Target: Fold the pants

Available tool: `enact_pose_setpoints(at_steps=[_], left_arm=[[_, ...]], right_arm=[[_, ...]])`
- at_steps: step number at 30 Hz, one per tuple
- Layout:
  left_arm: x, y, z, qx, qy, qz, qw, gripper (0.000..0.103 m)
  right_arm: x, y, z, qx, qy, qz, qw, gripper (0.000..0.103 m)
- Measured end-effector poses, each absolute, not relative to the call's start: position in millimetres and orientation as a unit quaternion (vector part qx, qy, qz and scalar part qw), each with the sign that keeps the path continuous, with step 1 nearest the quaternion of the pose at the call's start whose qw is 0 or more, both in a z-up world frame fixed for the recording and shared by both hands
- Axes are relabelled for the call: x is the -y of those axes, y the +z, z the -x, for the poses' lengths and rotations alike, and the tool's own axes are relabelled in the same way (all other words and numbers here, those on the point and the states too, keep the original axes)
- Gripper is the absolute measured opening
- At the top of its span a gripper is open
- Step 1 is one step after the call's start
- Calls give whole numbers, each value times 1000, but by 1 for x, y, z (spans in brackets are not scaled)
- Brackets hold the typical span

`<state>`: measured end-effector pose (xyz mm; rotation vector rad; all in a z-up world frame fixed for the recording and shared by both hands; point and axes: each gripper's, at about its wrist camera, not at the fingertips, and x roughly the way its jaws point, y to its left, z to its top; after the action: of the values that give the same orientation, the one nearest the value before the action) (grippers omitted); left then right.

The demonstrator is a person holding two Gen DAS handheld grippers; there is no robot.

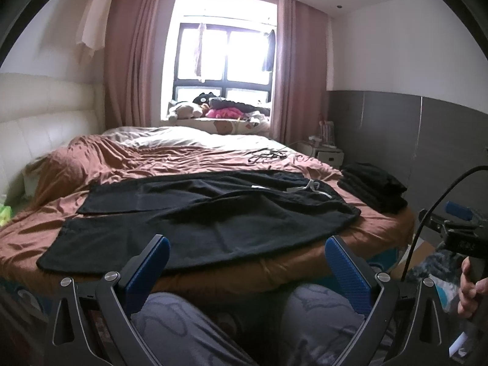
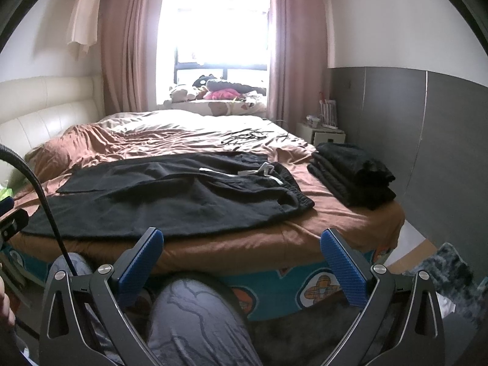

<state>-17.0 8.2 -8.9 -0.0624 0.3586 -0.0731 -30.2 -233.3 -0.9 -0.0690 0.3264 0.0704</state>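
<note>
Black pants (image 1: 195, 213) lie spread flat across the brown bed (image 1: 378, 231), legs to the left, waistband with white drawstring at the right; they also show in the right wrist view (image 2: 183, 195). My left gripper (image 1: 248, 253) is open and empty, held just off the near bed edge in front of the pants' near leg. My right gripper (image 2: 242, 244) is open and empty, held back from the bed edge, below the waistband end. The right gripper also shows at the right edge of the left wrist view (image 1: 457, 228).
A stack of folded black clothes (image 2: 350, 174) sits at the bed's right corner. Black cables (image 2: 244, 135) lie farther back on the bed. A white nightstand (image 2: 323, 134) stands by the grey wall. The person's knees (image 1: 320, 320) are below the grippers.
</note>
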Motion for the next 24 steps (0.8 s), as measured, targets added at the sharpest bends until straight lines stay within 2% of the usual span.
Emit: enact_pose_setpoints(at_steps=[24], left_arm=[[-51, -22, 46, -194, 23, 70, 978, 103]], right_arm=[[265, 18, 44, -177, 64, 32, 982, 103]])
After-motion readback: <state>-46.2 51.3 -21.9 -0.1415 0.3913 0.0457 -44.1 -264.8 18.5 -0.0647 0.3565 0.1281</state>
